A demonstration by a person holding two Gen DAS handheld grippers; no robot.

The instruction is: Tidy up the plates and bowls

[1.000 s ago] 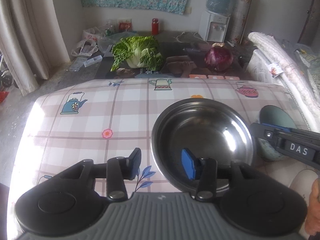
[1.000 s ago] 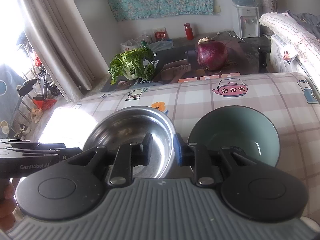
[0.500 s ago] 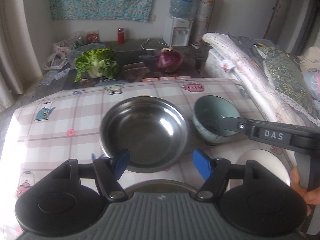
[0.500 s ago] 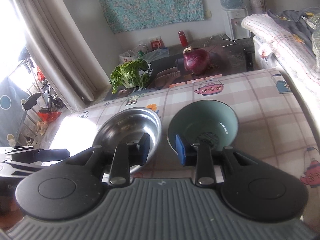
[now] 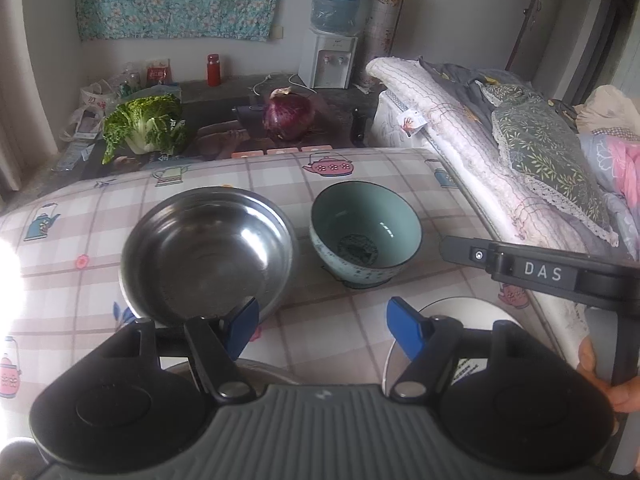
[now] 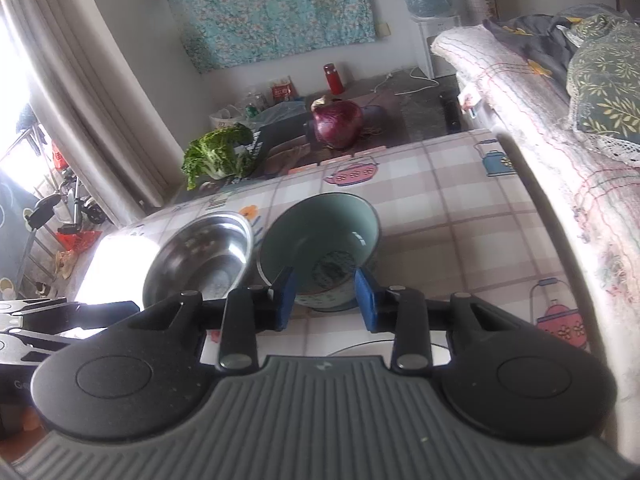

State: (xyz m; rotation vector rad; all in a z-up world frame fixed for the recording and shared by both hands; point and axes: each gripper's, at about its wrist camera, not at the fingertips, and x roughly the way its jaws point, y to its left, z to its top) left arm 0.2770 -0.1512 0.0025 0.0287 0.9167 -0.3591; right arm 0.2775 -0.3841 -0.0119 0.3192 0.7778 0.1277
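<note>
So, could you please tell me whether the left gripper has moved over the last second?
Yes. The left gripper has pulled back and to the right: its right jaw was inside the steel bowl, and both open jaws now sit short of it, nearer the green bowl.

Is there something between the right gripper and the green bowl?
Nothing visible. The right gripper is open and faces the green bowl directly, with only bare tablecloth between them. The steel bowl stands to the left, beside the green bowl and off this path.

white plate (image 5: 472, 312) mostly hidden behind left gripper; steel rim (image 5: 260, 370) half covered; right gripper's body cut off at frame edge
</note>
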